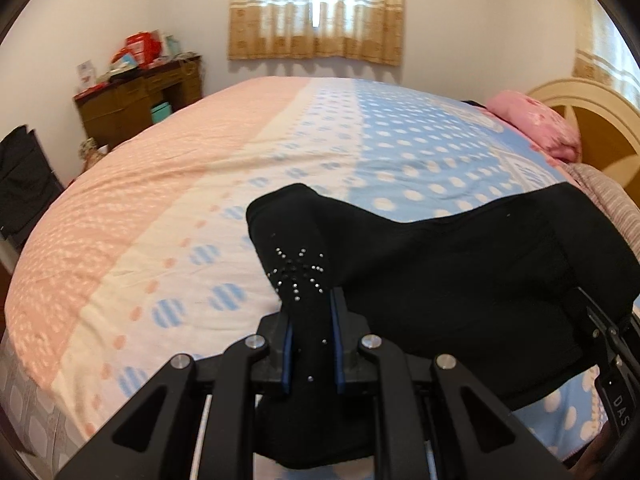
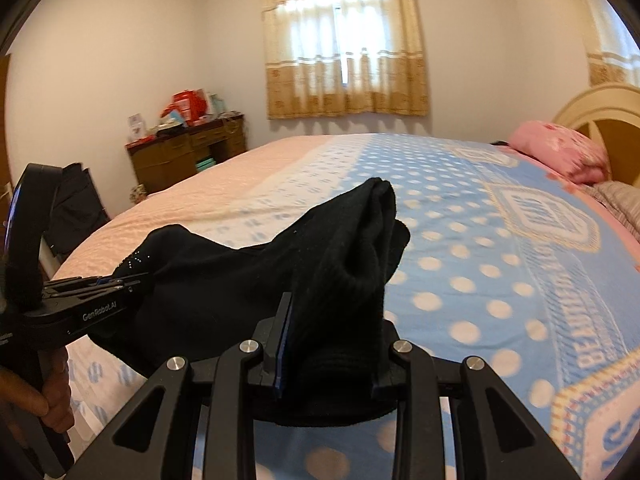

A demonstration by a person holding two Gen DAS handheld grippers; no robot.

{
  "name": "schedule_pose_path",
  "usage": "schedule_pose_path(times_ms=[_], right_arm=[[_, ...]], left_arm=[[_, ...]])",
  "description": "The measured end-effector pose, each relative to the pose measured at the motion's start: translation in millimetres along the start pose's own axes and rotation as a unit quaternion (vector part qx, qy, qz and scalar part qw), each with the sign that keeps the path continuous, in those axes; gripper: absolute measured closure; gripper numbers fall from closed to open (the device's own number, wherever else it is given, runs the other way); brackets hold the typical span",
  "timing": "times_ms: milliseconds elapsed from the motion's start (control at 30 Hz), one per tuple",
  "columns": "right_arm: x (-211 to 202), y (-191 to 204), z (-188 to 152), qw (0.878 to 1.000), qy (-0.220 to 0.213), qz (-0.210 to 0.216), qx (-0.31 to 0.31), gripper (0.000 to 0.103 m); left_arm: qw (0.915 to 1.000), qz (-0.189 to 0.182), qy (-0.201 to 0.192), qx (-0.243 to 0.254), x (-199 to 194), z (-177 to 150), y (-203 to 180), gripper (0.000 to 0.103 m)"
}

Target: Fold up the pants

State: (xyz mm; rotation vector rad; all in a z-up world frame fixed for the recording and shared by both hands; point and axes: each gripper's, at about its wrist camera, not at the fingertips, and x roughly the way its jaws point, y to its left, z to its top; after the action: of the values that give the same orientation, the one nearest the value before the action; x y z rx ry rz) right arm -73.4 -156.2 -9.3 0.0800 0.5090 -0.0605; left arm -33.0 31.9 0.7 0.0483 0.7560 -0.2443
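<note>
Black pants [image 1: 440,272] with a small rhinestone star pattern hang stretched between my two grippers above the bed. My left gripper [image 1: 311,308] is shut on one bunched end, the end with the rhinestones. My right gripper [image 2: 332,312] is shut on the other bunched end of the pants [image 2: 340,256]. In the right wrist view the left gripper [image 2: 120,280] shows at the left, held by a hand, with cloth spanning between. In the left wrist view part of the right gripper [image 1: 600,320] shows at the right edge behind the cloth.
The bed [image 1: 200,200] has a spread with pink, cream and blue dotted bands. A pink pillow [image 2: 560,152] lies by the cream headboard [image 2: 600,108]. A brown desk [image 2: 188,152] with red boxes stands by the far wall. A curtained window [image 2: 344,40] is behind.
</note>
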Motion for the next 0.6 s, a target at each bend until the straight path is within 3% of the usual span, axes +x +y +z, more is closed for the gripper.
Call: schedule_pose_path(times_ms=[600], right_arm=[[37, 58, 11, 0.997, 0.012, 0.077, -0.026, 0.073]], left_arm=[[0.9942, 0.078, -0.003, -0.074, 8, 5, 81, 0.087]])
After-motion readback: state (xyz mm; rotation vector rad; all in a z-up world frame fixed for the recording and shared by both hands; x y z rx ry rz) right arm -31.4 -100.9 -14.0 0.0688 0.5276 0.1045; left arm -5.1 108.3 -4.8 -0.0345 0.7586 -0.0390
